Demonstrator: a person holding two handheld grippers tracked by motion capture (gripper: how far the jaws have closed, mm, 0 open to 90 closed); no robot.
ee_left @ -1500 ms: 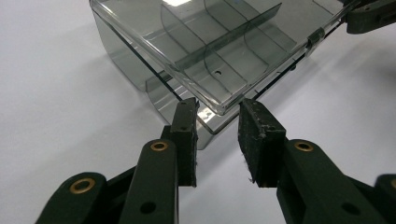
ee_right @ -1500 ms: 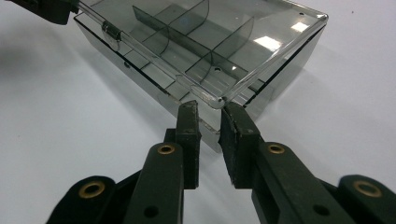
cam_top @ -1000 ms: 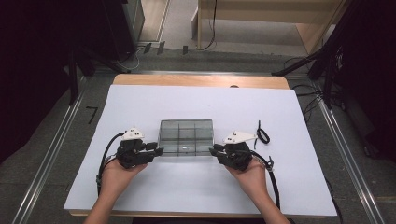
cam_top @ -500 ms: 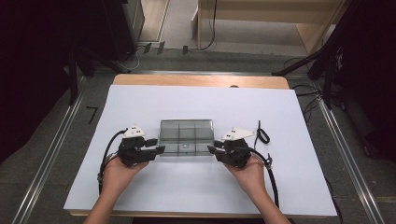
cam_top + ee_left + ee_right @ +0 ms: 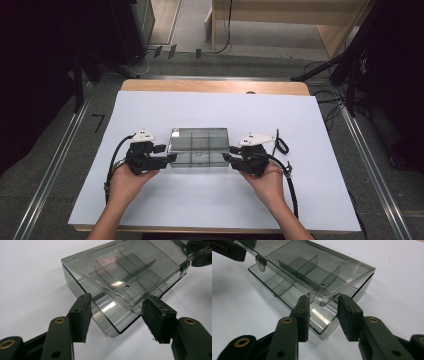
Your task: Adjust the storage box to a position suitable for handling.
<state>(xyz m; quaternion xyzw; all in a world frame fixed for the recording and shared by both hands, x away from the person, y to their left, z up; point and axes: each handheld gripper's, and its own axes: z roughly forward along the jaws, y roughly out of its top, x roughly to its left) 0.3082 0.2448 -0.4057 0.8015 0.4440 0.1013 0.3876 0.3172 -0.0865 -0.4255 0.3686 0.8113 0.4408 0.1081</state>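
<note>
Smoked clear compartment box sits between the two grippers: left gripper jaws have just been opening, now wide and off its near corner; right gripper jaws have also been opening, straddling the lid corner, pads not pressing. Looks light, rigid, slick, crack-prone; grip the end walls, not the raised lid. Latch and hinge hard to make out through the tinted plastic

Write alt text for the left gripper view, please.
A clear smoky plastic box with inner dividers sits on a white table, its lid raised slightly. Two black tongs have just been opening around the box's near corner, pads not pressing it. Another black gripper shows at the far corner.
</note>
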